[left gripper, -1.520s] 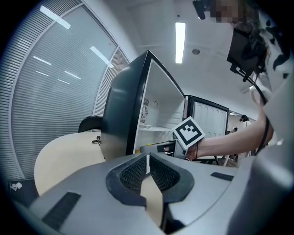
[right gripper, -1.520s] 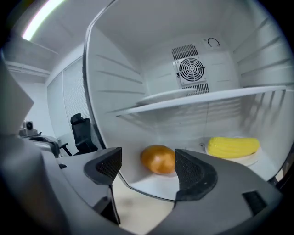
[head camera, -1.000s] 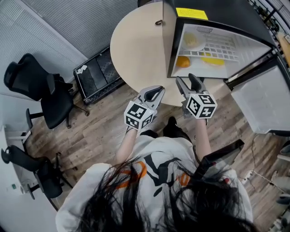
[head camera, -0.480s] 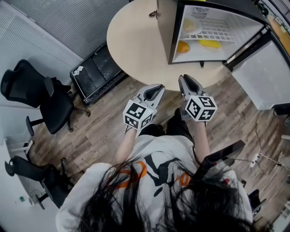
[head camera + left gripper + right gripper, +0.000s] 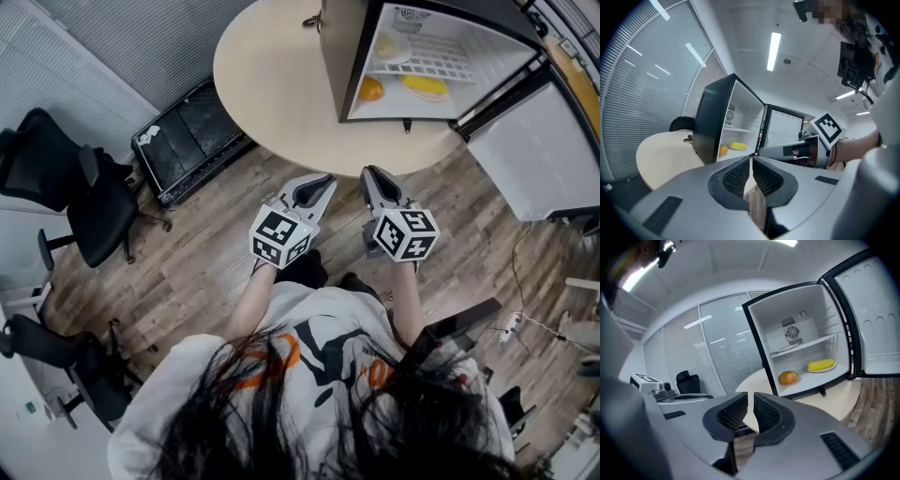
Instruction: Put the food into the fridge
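Orange round fruit (image 5: 788,377) and plated yellow food (image 5: 821,364) sit inside open fridge (image 5: 801,301).

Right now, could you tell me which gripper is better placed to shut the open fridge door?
Probably right: the right gripper, jaws closing on nothing, is nearer the door, which hangs open on its side.

Fridge (image 5: 339,52) on the right part of the desk (image 5: 267,89), its door (image 5: 530,155) swung open to the right, fruit (image 5: 371,89) left of a plate (image 5: 424,87) in the lower compartment, office chair (image 5: 89,202) on the floor (image 5: 187,272) well left.
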`<state>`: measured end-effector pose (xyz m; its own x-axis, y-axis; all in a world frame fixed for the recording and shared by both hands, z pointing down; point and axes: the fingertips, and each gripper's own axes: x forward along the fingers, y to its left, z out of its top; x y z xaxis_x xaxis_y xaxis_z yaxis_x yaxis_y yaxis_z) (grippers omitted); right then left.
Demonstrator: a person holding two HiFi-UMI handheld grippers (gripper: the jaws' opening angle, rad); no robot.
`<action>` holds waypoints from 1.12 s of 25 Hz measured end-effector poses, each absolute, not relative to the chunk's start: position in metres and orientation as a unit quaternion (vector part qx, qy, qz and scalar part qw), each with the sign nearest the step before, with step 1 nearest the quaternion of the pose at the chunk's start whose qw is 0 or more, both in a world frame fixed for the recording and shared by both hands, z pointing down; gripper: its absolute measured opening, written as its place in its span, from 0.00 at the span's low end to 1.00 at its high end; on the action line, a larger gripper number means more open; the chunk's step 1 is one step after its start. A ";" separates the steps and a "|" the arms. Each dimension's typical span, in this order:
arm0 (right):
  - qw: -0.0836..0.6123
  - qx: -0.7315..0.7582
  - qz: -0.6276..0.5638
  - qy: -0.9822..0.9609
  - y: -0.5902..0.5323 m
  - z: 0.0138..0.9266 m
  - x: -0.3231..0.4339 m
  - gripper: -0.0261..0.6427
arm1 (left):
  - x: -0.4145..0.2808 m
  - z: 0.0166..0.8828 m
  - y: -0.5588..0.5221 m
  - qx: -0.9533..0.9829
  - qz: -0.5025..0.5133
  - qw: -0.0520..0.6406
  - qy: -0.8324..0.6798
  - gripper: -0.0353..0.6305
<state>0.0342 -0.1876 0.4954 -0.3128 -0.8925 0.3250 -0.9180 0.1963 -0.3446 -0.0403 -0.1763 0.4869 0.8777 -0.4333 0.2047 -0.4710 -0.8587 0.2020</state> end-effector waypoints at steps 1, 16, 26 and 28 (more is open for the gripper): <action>0.030 0.583 0.243 -0.775 -0.185 0.496 0.034 0.11 | -0.040 0.486 -0.175 0.960 0.077 0.124 -0.237 0.07; 0.034 0.543 0.237 -0.805 -0.078 0.485 0.065 0.09 | 0.004 0.468 -0.074 0.953 0.075 0.116 -0.268 0.07; 0.015 0.535 0.250 -0.807 0.020 0.487 0.093 0.09 | 0.037 0.473 0.033 0.951 0.092 0.115 -0.271 0.07; 0.009 0.534 0.251 -0.807 0.033 0.487 0.093 0.09 | 0.040 0.472 0.051 0.954 0.103 0.104 -0.263 0.07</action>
